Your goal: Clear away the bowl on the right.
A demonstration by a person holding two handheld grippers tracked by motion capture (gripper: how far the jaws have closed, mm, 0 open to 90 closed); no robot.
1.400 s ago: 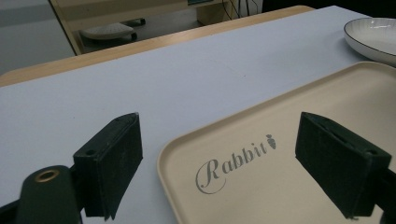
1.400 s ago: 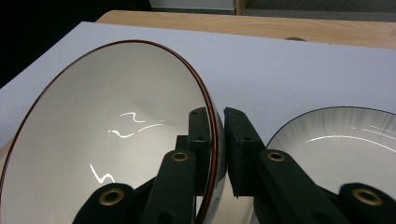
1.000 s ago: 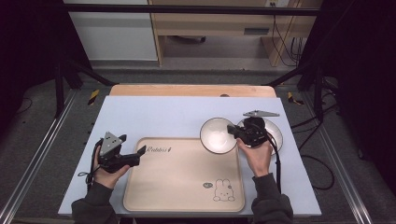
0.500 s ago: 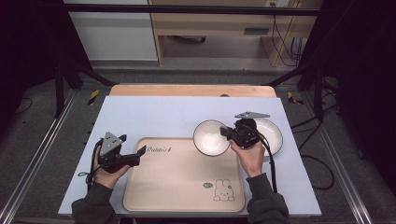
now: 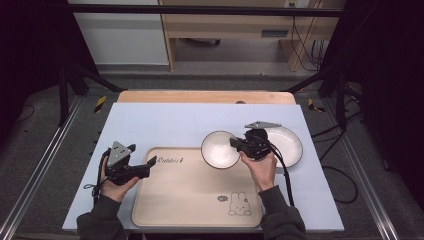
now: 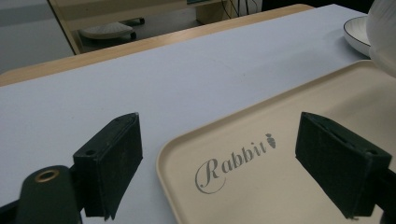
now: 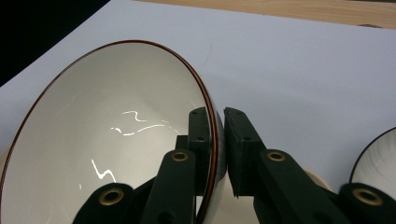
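Bowl point(image 5: 220, 149) leftward over tray point(image 5: 190, 200), tilted

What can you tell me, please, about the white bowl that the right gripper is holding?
The white glossy bowl with a thin dark reddish-brown rim line looks ceramic and is empty, with light glinting on its inside. The right gripper is shut on its rim, one jaw inside the wall and one outside. It sits tilted in the right gripper view. In the high view it is over the far right corner of the beige tray, left of the white plate.
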